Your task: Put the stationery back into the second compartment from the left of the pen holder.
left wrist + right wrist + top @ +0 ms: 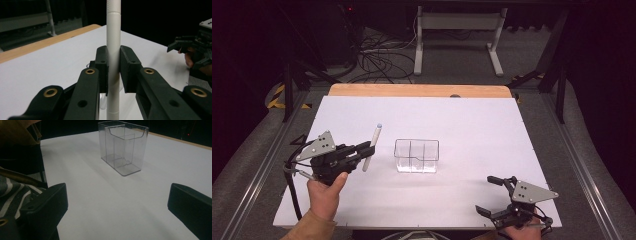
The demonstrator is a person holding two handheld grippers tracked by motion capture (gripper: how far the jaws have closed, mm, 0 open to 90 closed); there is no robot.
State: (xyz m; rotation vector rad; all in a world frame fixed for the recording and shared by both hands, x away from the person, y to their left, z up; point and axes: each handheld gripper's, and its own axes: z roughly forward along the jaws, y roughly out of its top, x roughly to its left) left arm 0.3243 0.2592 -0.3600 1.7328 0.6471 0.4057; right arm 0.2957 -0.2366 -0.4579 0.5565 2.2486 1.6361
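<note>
left tool (113,71): clamped mid-shaft on white pen (372,148), held off the desk (472,120), left of clear organizer (416,155), likely for dropping in | right tool (498,196): jaws wide, empty, parked near front-right desk corner, out of the way

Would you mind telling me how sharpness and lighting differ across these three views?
High view: the white table is evenly lit, the surroundings dark. Left gripper view: the white pen and the pads are fairly sharp, the background black. Right gripper view: the clear organiser is sharp with soft edge reflections, while the near jaws look blurred and dim.
</note>
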